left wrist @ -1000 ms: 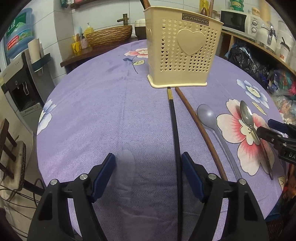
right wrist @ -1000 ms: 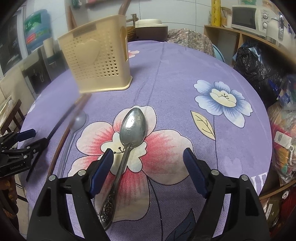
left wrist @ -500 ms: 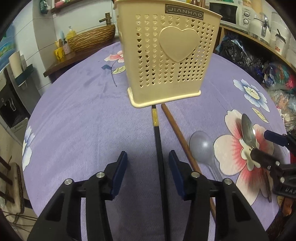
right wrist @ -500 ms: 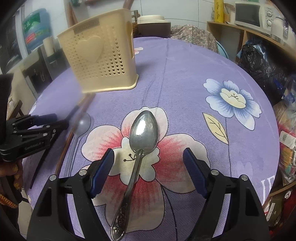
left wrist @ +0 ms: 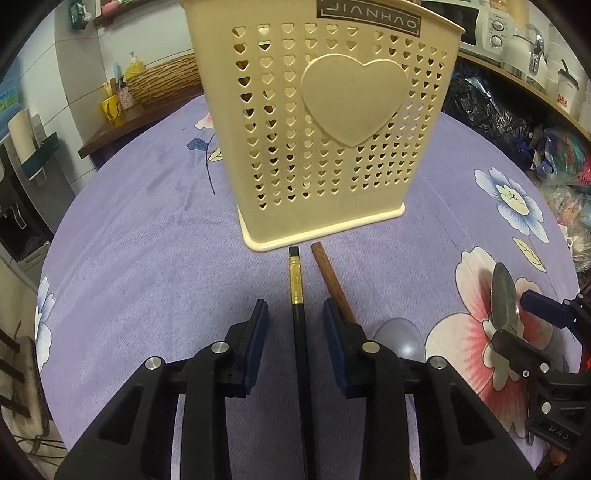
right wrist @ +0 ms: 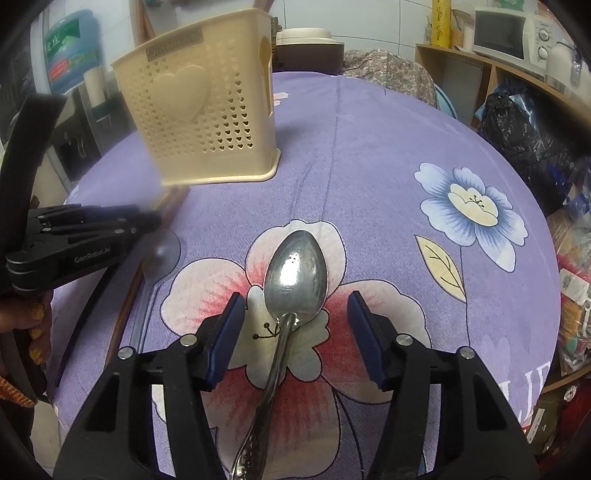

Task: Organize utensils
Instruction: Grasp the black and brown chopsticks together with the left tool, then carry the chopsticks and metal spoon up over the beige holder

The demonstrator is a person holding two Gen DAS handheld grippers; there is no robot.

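A cream perforated utensil holder (left wrist: 325,140) with a heart on its face stands on the purple floral tablecloth (left wrist: 147,266). A black chopstick (left wrist: 300,332) with a gold band lies in front of it, between the closing jaws of my left gripper (left wrist: 295,325); the pads stand clear of it. A brown wooden chopstick (left wrist: 330,282) lies just to its right. My right gripper (right wrist: 295,314) is closing around the neck of a metal spoon (right wrist: 295,273), with gaps on both sides. A translucent grey spoon (right wrist: 164,251) lies between the two grippers.
The holder (right wrist: 207,122) stands at the back left in the right wrist view. A wooden shelf with a woven basket (left wrist: 162,81) is behind the table. A microwave (right wrist: 509,33) and dark bags (right wrist: 524,129) crowd the right side. A hand (right wrist: 26,321) holds the left gripper.
My left gripper moved toward the holder and narrowed around the black chopstick. My right gripper's jaws narrowed around the metal spoon, which now sits centred between them.
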